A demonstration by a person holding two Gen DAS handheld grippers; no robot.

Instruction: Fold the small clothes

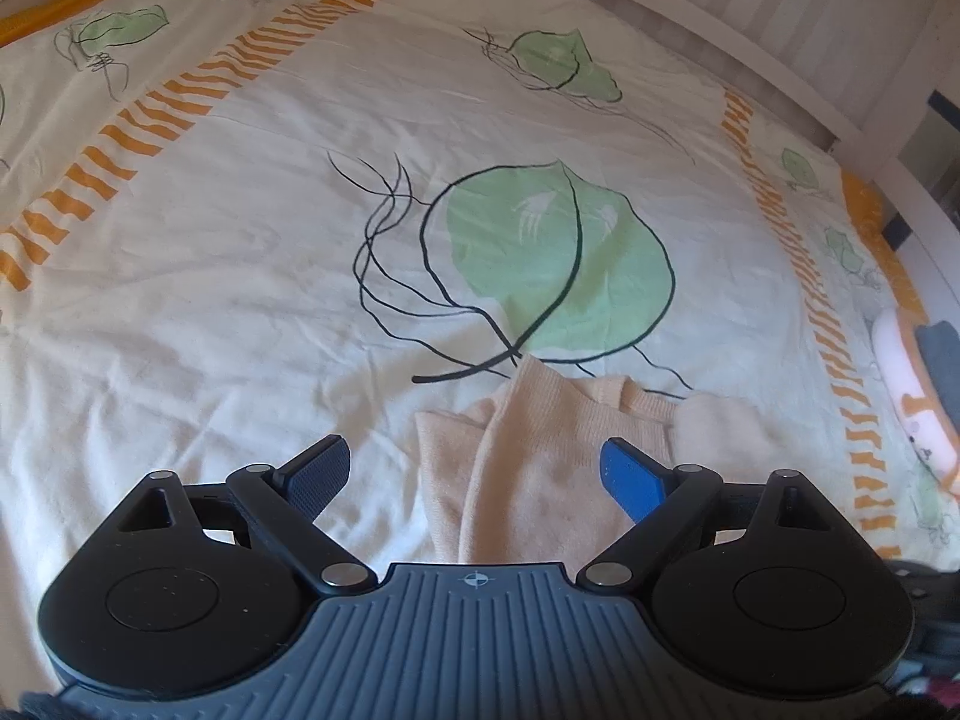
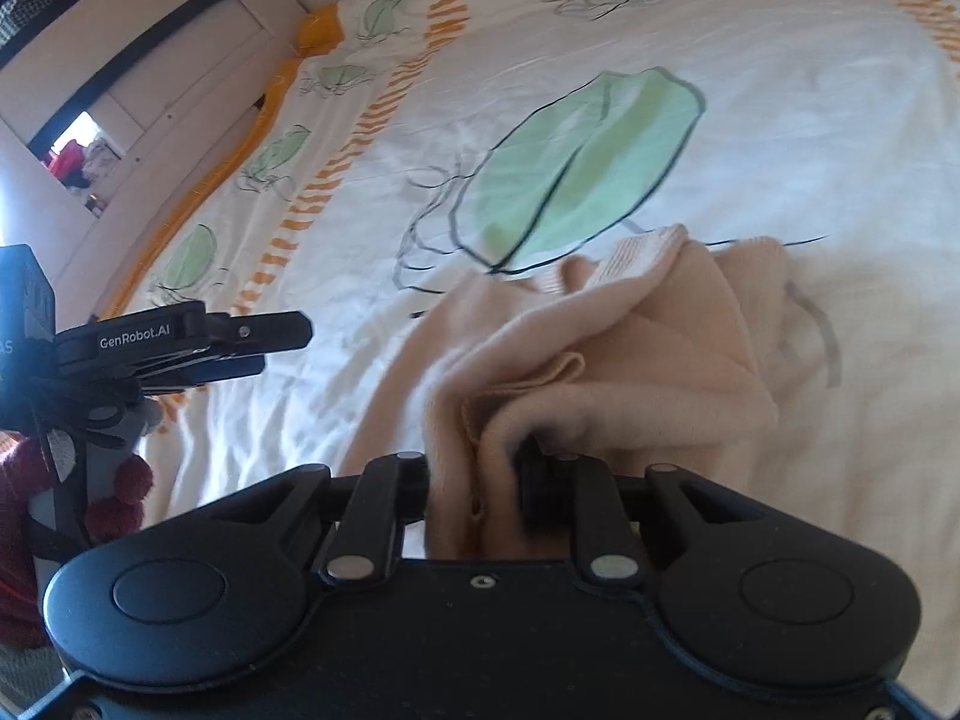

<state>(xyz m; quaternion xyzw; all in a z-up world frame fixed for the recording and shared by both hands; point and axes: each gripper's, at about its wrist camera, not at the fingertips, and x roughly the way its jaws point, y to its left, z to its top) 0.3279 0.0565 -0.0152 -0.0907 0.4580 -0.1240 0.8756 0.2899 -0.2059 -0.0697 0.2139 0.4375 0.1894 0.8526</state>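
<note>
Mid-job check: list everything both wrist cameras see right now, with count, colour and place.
garment: one, peach knit, bunched on the bedspread, a fold pinched in the right gripper.
bedspread: one, cream with green leaf prints and orange stripes, covers the bed.
bed frame: one, white slats, along the far edge.
soft pink-and-white item: one, at the bed's right edge; cannot tell what.
left gripper: one, black with blue fingers, open, empty, above the garment's near edge.
right gripper: one, black, shut on the garment.
</note>
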